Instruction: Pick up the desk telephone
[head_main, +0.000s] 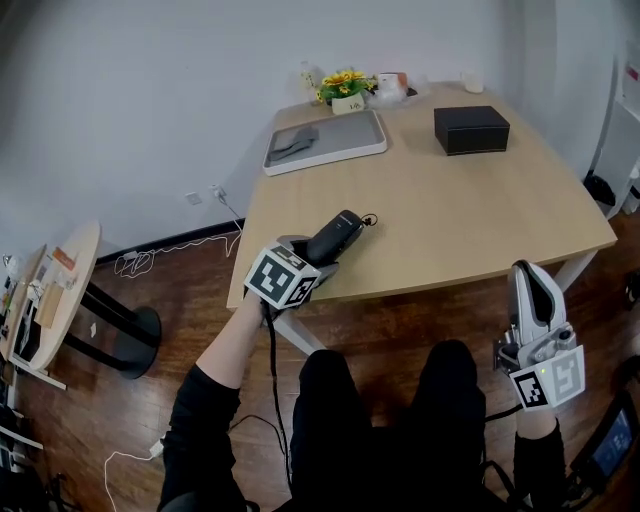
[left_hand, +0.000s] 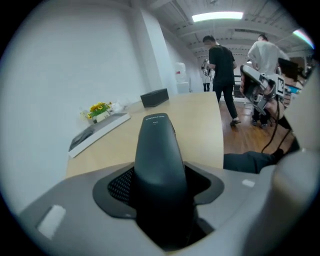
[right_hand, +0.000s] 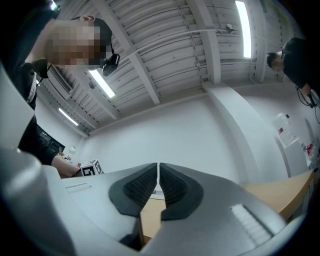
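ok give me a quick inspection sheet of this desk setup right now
surface: wooden table
job's things: black telephone handset at the near left edge
clutter: grey tray, black box, flowers at the far side
grippers: left tongs shut on the handset; right tongs shut, empty, held off the table
cables: black cable hanging from the left tongs; white cable on the floor
surroundings: round side table, people standing beyond
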